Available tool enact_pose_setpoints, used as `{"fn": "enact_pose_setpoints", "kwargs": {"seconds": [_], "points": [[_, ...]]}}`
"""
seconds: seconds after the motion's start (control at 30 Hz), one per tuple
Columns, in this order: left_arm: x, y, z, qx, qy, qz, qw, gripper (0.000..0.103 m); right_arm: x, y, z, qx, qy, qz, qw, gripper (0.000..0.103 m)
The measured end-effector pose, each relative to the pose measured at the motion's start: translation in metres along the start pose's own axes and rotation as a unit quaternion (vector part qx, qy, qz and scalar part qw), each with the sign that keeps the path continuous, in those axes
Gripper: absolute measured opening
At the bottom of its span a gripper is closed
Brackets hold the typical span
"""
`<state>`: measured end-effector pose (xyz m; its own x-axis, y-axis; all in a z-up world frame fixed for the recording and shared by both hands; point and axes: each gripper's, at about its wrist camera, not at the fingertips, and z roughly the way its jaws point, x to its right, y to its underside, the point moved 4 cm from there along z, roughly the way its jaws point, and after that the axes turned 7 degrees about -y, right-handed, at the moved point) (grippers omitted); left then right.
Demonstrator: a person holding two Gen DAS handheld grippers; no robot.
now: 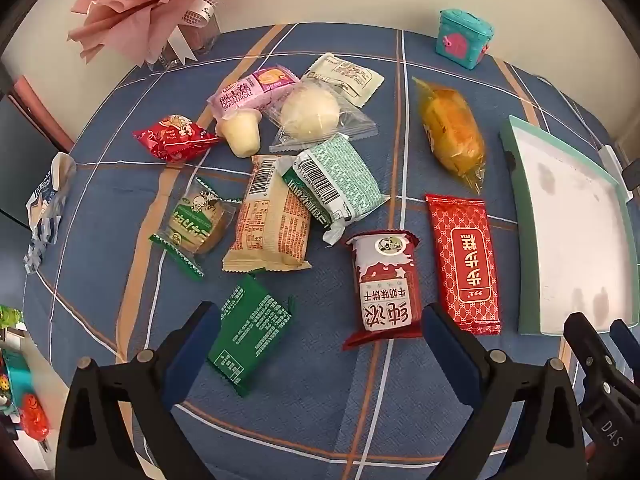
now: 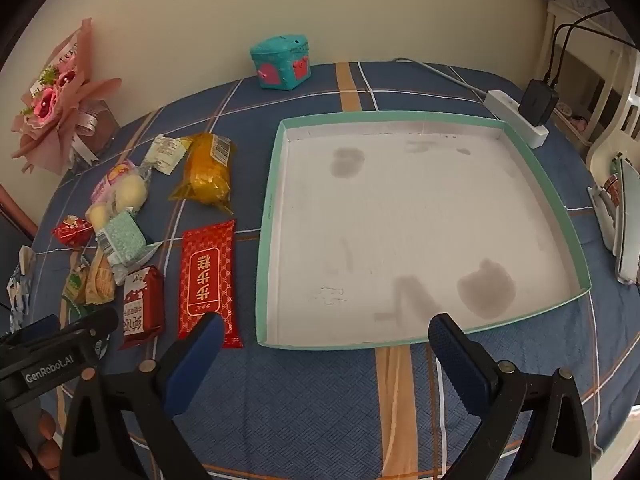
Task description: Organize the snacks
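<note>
A cream wall [image 2: 360, 8] stood behind the worktop [image 2: 304, 400], which wore a blue plaid cloth. White furniture [image 2: 612, 120] stood at the right under soft light.

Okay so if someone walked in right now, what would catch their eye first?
Probably the heap of snack packets scattered over the blue plaid tablecloth, the long red packet brightest. Right of them lies a wide green-rimmed tray, nothing in it. A pink bouquet stands at the far left corner.
</note>
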<state>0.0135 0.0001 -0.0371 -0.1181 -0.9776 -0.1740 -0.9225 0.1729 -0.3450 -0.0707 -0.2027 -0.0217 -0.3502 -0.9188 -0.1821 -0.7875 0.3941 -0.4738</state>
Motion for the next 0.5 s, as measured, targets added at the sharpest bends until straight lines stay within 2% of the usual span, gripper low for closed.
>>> {"fn": "enact_pose_setpoints", "kwargs": {"seconds": [0.5], "points": [[0.0049, -0.0054, -0.0082, 0.000, 0.001, -0.002, 1.0000, 0.101, -0.0008, 0.0010, -0.0001, 0.000, 0.001, 0.000, 1.000, 0.103]]}}
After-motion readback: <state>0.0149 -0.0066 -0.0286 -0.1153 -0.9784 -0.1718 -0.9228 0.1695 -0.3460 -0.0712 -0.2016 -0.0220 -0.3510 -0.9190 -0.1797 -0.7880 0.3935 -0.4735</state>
